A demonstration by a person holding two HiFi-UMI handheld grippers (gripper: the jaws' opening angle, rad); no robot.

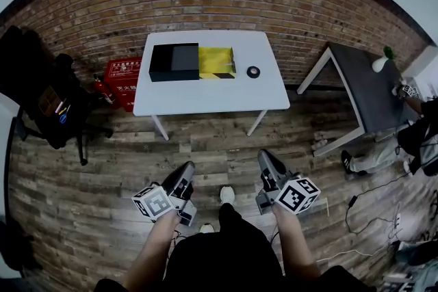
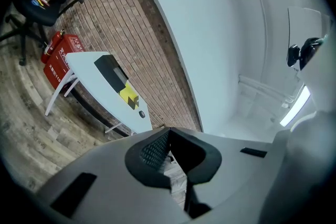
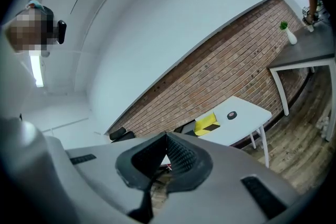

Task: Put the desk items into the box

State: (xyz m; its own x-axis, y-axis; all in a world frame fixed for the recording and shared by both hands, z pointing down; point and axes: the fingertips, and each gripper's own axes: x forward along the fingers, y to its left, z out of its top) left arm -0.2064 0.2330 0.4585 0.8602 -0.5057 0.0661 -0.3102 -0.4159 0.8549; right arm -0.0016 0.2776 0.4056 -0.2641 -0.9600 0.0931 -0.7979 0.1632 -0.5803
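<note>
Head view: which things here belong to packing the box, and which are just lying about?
For the job: black box, yellow striped item against it, black tape roll, all on the white table.
Lying about: red extinguisher case, office chair, grey table with a small vase.

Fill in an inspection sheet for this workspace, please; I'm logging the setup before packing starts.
Surface: white table against the brick wall.
Job's things: black box with a yellow, black-striped section at its right; small black ring further right, apart from it.
Clutter: nothing seen on the table.
Grippers: left gripper and right gripper both shut, empty, held low, far from the table.
Cables: loose cables on the floor at the right.
Surroundings: black chair and red case left of the table; grey table with a small vase; a person beside it.
</note>
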